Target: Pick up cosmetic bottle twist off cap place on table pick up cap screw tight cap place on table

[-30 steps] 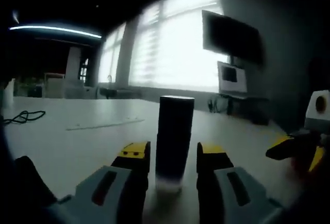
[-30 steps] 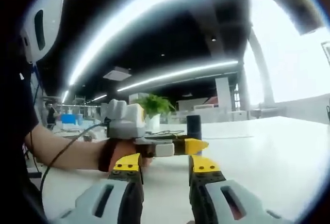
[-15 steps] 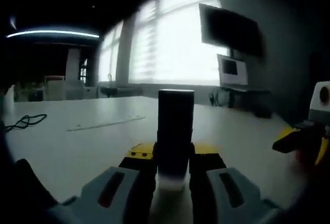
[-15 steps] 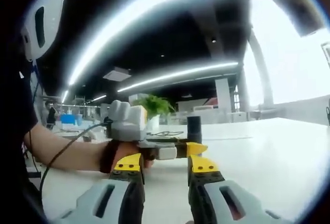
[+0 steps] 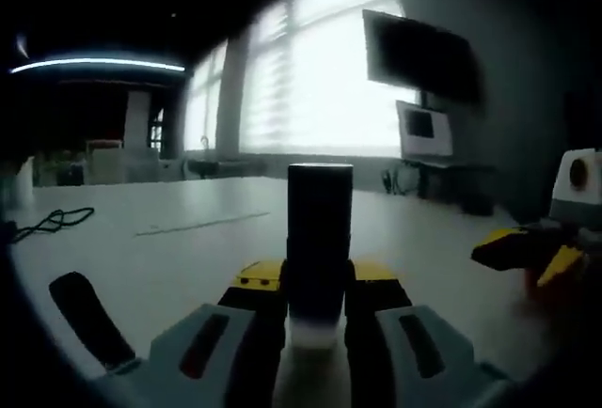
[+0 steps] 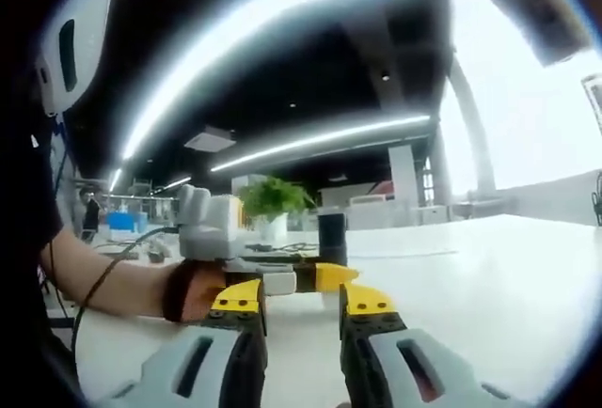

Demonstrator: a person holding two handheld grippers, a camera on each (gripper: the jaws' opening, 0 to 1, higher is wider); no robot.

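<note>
**Bottle clamped in my left jaws**

In the left gripper view my left gripper [image 5: 318,288] is closed on the bottle [image 5: 319,239], low in the centre of the frame. The dark bottle stands upright between my yellow-tipped jaws, which press its lower body from both sides. Its flat top reaches about mid-frame, and a pale band shows at its base. The white table [image 5: 160,258] spreads across the middle of the frame. A black cable [image 5: 52,222] lies on it at the far left, and a thin pale strip [image 5: 202,223] lies left of centre. Bright windows [image 5: 310,88] fill the upper centre, with a dark screen [image 5: 419,55] at the upper right. At the right edge my right gripper [image 5: 527,253] comes in, its yellow tips pointing left, well apart from the bottle.

In the right gripper view my right gripper [image 6: 299,300] rises from the bottom centre with a gap between its jaws and nothing held between them. Beyond them, left of centre, my left gripper [image 6: 324,276] reaches to the right, held by a hand [image 6: 193,290], and the bottle [image 6: 331,235] stands upright at its yellow tips. A green plant [image 6: 268,199] sits behind it, and long ceiling lights [image 6: 310,140] cross the upper frame. The table [image 6: 489,276] takes up the lower right.
</note>
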